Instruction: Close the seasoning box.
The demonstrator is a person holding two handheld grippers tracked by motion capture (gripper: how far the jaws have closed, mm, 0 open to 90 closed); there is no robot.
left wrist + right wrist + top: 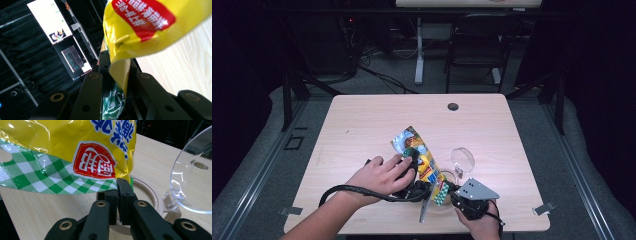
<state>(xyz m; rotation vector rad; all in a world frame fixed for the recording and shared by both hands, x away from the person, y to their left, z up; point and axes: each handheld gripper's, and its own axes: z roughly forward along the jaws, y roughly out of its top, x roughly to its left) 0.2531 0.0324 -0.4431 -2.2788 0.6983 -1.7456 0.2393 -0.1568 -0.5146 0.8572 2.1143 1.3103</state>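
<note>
A yellow snack bag (423,161) with red labels and a green-and-white checked bottom edge is held above the light wooden tabletop (362,125), stretched between the two grippers near the front edge. In the right gripper view, the right gripper (117,192) has its jaws clenched on the checked seam at the bag's corner, the pads pressed together with the foil pinched between them and the rest of the bag spreading up and to the left. In the left gripper view, the left gripper (115,75) grasps the opposite end: a folded yellow flap of the bag runs down between its jaws, with crumpled green foil lower in the gap. Just behind the right gripper's jaws on the tabletop sits a beige container (150,195) with its clear hinged lid (195,175) standing open.
</note>
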